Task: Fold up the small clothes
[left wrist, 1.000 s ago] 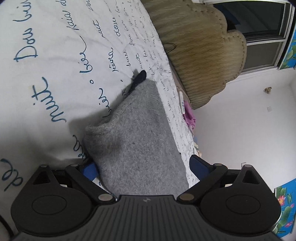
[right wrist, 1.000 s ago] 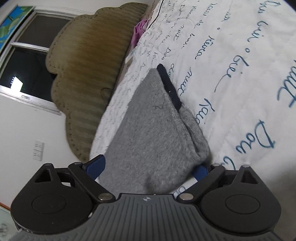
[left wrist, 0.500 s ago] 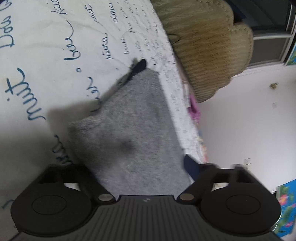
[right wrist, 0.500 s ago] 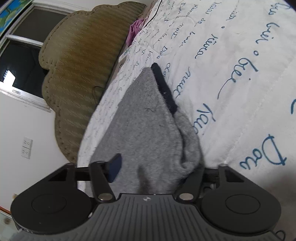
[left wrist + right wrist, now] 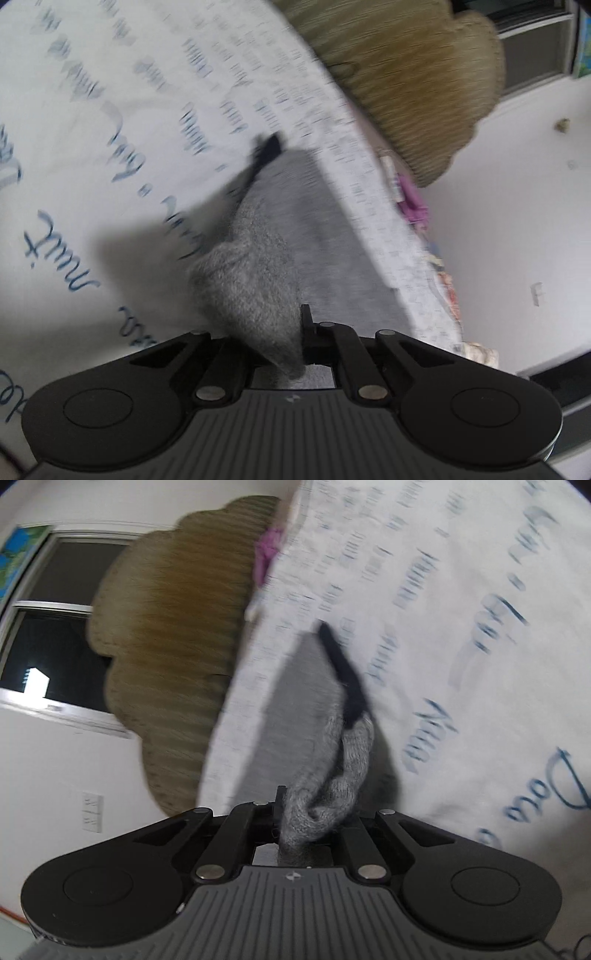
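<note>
You have the grey knit garment [image 5: 280,236] pinched at its near edge by both tools: your left gripper [image 5: 280,343] has its fingers drawn narrow on a bunched corner, and your right gripper [image 5: 306,819] is clamped the same way on the other corner. The garment stretches away from you across the script-printed bedspread [image 5: 110,110], its dark navy trim [image 5: 343,672] at the end toward the tan headboard [image 5: 177,635]. By my reading the fold is only starting: the corners are gathered, but nothing is laid over yet.
</note>
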Motion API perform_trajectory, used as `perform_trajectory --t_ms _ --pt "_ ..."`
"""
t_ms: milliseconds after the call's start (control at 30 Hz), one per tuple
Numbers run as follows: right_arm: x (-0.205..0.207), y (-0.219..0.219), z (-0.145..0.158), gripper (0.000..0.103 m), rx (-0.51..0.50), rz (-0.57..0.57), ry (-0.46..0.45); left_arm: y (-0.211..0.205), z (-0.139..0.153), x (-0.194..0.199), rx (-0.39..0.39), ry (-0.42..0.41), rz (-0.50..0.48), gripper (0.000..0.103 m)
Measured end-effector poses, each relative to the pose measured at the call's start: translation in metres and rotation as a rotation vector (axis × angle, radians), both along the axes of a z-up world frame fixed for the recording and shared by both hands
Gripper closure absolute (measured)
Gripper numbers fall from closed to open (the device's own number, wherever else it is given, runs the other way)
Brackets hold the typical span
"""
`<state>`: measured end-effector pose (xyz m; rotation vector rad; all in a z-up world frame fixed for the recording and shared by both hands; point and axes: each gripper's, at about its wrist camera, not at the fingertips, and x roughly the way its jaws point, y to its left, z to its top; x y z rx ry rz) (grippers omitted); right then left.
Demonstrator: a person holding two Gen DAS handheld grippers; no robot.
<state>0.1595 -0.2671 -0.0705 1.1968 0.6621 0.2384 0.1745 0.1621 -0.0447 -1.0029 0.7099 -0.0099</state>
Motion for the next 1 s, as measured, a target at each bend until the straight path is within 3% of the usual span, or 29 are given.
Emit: perform_trajectory --t_ms 233,367,433,500,533,567,600,633,700,800,867,933,1000 --pt "-0.033 -0.004 0.043 0.095 0.005 0.084 -0.118 0.008 0.051 -0.058 -0.012 -0.094 -0.056 0.099" --pt "-0.077 -0.016 0.035 0.095 -0.01 0.115 -0.077 0.012 0.025 -0.09 0.042 -0.015 -0.084 0.098" --pt "-0.096 -0.02 0.01 0.095 -0.011 0.113 0.008 0.016 -0.008 -0.092 0.03 0.081 -0.077 0.098" --pt "-0.107 -0.018 -0.02 0.091 -0.02 0.107 0.101 0.017 -0.032 -0.09 0.038 0.118 -0.089 0.097" --pt "-0.11 -0.016 -0.027 0.096 -0.058 0.1 0.118 0.018 -0.036 -0.091 0.029 0.111 -0.095 0.096" --pt "-0.113 -0.014 -0.028 0.09 -0.103 0.089 0.105 0.02 -0.032 -0.093 0.025 0.101 -0.099 0.095" --pt "-0.115 -0.014 -0.021 0.076 -0.129 0.077 0.092 0.022 -0.024 -0.096 0.046 0.094 -0.107 0.093" --pt "-0.118 -0.017 -0.011 0.073 -0.157 0.057 0.086 0.024 -0.012 -0.1 0.095 0.078 -0.122 0.089" --pt "-0.122 -0.027 0.014 0.049 -0.244 0.02 0.042 0.025 0.015 -0.114 0.228 0.036 -0.131 0.083" --pt "-0.122 -0.042 0.053 0.049 -0.387 -0.04 -0.069 0.015 0.062 -0.124 0.493 -0.111 -0.098 0.07" --pt "-0.102 -0.036 0.074 0.049 -0.483 -0.012 -0.138 -0.008 0.081 -0.099 0.679 -0.202 -0.111 0.045" --pt "-0.068 -0.011 0.087 0.049 -0.566 0.069 -0.202 -0.035 0.085 -0.065 0.818 -0.25 -0.12 0.044" --pt "-0.03 0.021 0.089 0.046 -0.629 0.163 -0.258 -0.061 0.073 -0.021 0.86 -0.264 -0.191 0.043"
